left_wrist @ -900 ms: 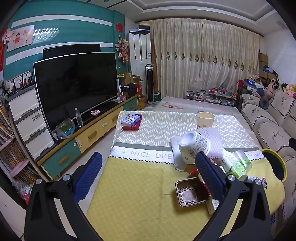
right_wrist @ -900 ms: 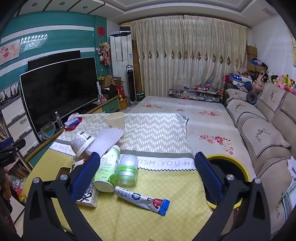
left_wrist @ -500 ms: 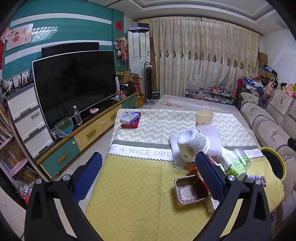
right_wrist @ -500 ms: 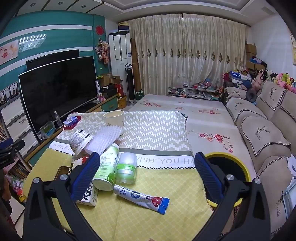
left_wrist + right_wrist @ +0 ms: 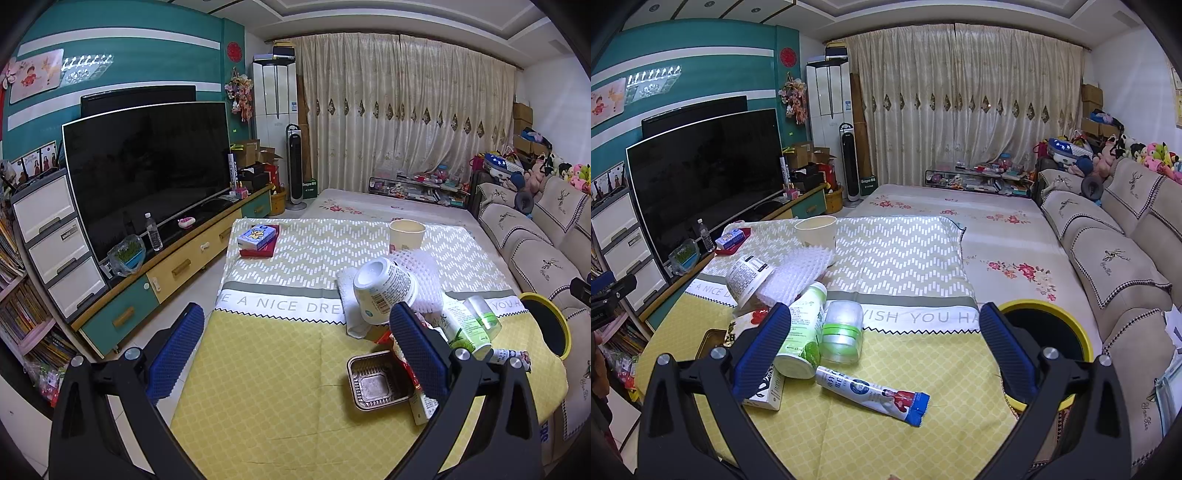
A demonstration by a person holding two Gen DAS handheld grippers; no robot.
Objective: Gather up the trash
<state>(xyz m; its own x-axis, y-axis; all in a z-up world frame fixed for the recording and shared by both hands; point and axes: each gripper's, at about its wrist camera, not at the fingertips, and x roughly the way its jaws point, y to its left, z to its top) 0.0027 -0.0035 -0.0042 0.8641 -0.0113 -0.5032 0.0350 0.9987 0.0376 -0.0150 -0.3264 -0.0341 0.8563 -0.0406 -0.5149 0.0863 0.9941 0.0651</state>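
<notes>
Both the left gripper (image 5: 295, 347) and the right gripper (image 5: 886, 347) hang over the table (image 5: 280, 369) with jaws spread wide, nothing between them. The right one's blue finger (image 5: 761, 354) hides part of a small carton (image 5: 768, 391). The snack wrapper (image 5: 873, 394) lies flat on the yellow cloth, pointing down-right toward the yellow-rimmed bin (image 5: 1067, 325) beside the table.

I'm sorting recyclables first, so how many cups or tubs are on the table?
2. A cream paper cup stands upright at the table's far end. A white printed tub lies tipped against the white foam netting. Others may be hidden behind the pile.
</notes>
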